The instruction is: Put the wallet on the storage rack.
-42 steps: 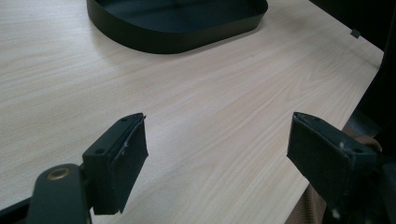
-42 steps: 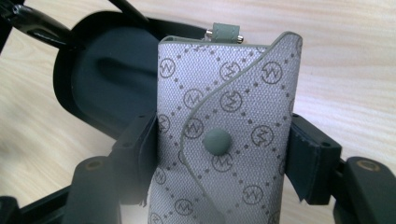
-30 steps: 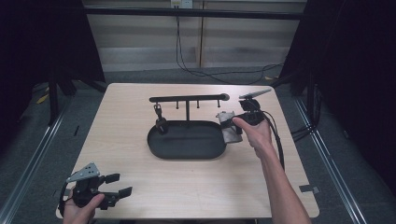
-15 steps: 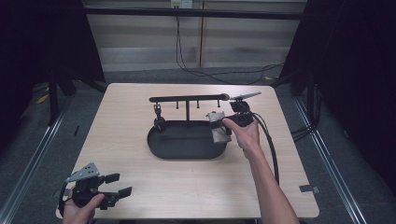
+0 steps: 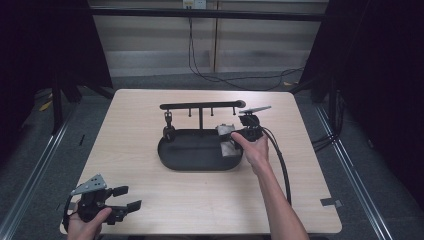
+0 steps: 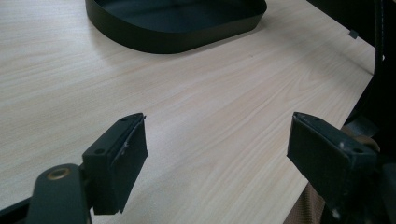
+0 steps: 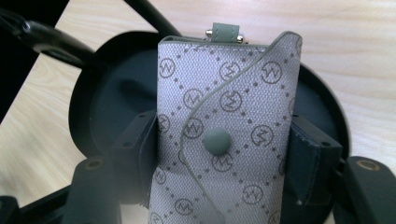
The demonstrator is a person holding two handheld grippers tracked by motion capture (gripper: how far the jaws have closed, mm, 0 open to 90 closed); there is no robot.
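Pale wood desk (image 5: 150,150), dark room around. Right gripper (image 7: 219,154) pads pinch grey monogram pouch (image 7: 229,126) over right end of black tray (image 5: 190,159) at desk centre, beneath black hook rack (image 5: 200,106). Left gripper (image 5: 127,198) jaws spread, nothing between, near-left corner.

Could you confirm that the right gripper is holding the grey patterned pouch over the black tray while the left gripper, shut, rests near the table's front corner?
Not quite: the left gripper is open, its jaws wide apart with bare table between them, as the left gripper view shows. The rest holds: the right gripper clamps the grey patterned pouch over the black tray.
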